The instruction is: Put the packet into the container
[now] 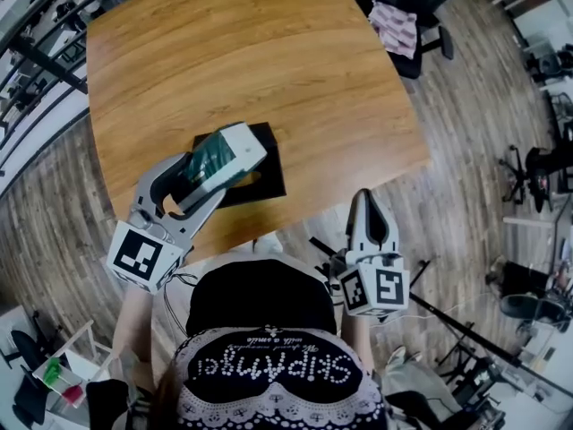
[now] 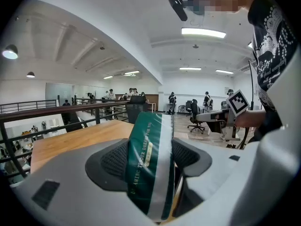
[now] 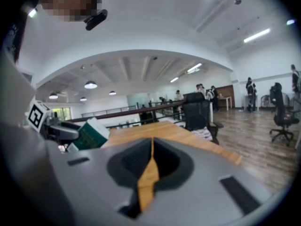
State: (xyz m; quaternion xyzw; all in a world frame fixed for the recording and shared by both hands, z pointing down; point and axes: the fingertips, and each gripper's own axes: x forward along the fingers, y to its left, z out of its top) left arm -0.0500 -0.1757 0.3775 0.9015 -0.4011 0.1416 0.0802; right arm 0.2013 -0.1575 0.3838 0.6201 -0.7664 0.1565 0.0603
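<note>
**A:** Holding steady: packet, green with a white band, pinched edge-on between the jaws of the left gripper. It hangs above the container, over its near-left part, tilted.

**B:** Container itself?

**A:** Black, square, flat on the table. Wall height unreadable from above.

**B:** Other claw?

**A:** Right gripper has its jaws pressed together with nothing between them. It sits well off the container's near-right corner, past the table edge.

**B:** How to place it well?

**A:** My judgement: shift the packet toward the container's middle and level it. Lower until its low end sits inside the rim, and only then spread the jaws. Released from height, it may land across the rim or slide out.
</note>
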